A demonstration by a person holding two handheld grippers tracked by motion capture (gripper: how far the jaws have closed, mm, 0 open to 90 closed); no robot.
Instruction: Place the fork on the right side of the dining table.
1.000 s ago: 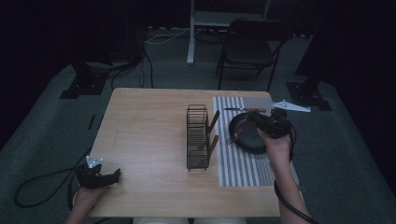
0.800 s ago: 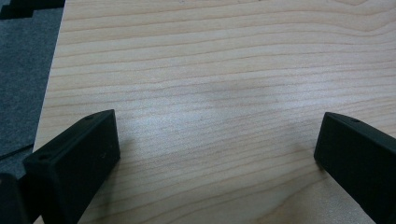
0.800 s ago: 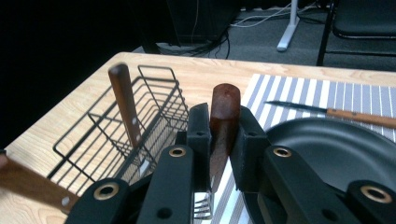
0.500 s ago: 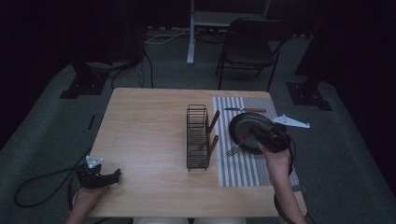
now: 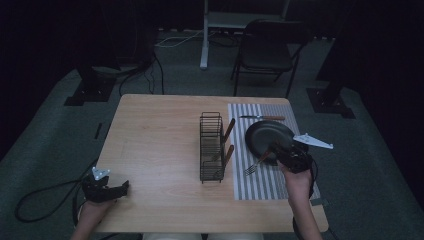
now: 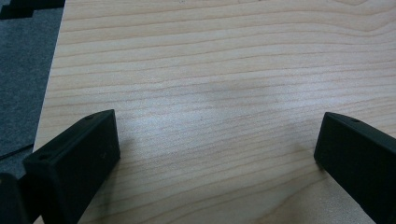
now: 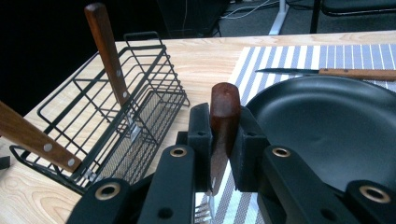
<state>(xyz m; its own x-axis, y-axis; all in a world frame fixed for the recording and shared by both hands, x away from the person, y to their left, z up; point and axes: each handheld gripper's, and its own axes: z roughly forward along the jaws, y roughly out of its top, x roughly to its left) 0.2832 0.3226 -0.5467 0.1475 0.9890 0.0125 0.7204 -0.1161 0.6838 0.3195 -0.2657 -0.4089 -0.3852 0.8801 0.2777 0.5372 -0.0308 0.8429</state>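
Because the right gripper (image 7: 223,140) pinches just the wooden handle of the fork (image 5: 257,163) above the striped mat (image 5: 265,185), between the black plate (image 5: 265,136) and wire rack (image 5: 211,145), it could slip and fall, while the left gripper (image 5: 117,189) sits wide open, holding nothing.

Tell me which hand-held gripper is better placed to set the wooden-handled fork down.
Right. The right hand-held gripper is already shut on the wooden-handled metal fork over the striped grey placemat, beside the round black plate. The left hand-held gripper rests open at the table's near left corner.
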